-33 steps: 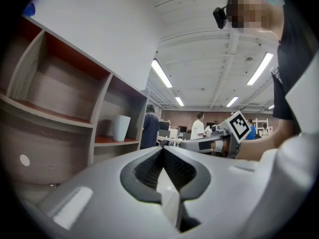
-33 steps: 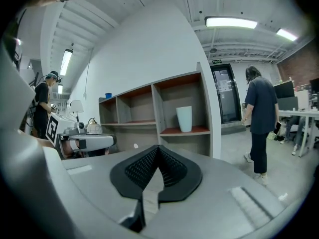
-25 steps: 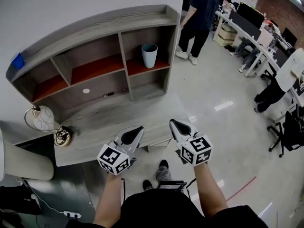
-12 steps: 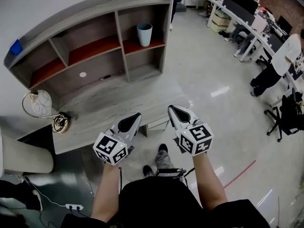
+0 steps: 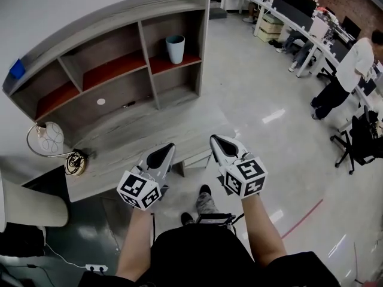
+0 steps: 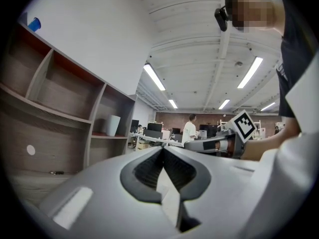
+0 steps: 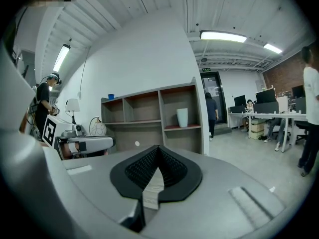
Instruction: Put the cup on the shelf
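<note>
A pale blue cup [image 5: 175,48] stands upright on the red upper right shelf board of the grey wooden shelf unit [image 5: 114,23]. The same cup [image 7: 182,117] shows in the right gripper view and again, as the cup [image 6: 112,125], in the left gripper view. Both grippers hover side by side over the near edge of the low grey table [image 5: 119,145], well short of the shelf. My left gripper [image 5: 168,147] is shut with nothing in it. My right gripper [image 5: 213,139] is shut and empty too.
A white lamp [image 5: 49,137] and a coil of cable [image 5: 76,162] sit at the table's left end. A small blue object [image 5: 17,69] rests on top of the shelf. Desks with monitors [image 5: 299,8] and a standing person [image 5: 344,70] fill the right side of the room.
The view has pulled back from the shelf, which now looks smaller and farther. Both grippers stay side by side, shut. The person by the shelf's right end has left the view.
</note>
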The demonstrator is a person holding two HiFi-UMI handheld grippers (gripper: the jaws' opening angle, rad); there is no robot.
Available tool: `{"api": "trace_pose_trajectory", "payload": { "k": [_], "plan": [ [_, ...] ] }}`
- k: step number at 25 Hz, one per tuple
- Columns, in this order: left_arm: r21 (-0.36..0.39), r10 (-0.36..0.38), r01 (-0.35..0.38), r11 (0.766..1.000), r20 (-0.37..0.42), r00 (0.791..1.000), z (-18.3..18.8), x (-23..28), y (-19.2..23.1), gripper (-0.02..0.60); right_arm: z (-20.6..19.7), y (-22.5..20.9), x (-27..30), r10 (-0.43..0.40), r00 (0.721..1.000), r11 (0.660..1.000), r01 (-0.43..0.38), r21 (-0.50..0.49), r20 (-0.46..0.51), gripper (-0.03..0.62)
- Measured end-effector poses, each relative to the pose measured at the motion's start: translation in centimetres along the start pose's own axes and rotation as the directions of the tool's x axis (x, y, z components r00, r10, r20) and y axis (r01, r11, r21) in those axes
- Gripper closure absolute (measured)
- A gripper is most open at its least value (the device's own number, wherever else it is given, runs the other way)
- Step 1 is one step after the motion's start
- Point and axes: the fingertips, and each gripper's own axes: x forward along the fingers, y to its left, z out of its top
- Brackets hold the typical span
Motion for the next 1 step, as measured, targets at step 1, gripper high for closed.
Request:
{"api": "trace_pose_trajectory", "payload": {
  "k": [1],
  "plan": [
    [-0.001, 0.000, 0.000, 1.000, 0.003, 1.000, 0.12, 0.11, -0.01, 0.583, 0.08, -0.08, -0.03, -0.001, 1.000, 1.000, 0.001, 0.001, 0.001, 0.583]
  ]
}}
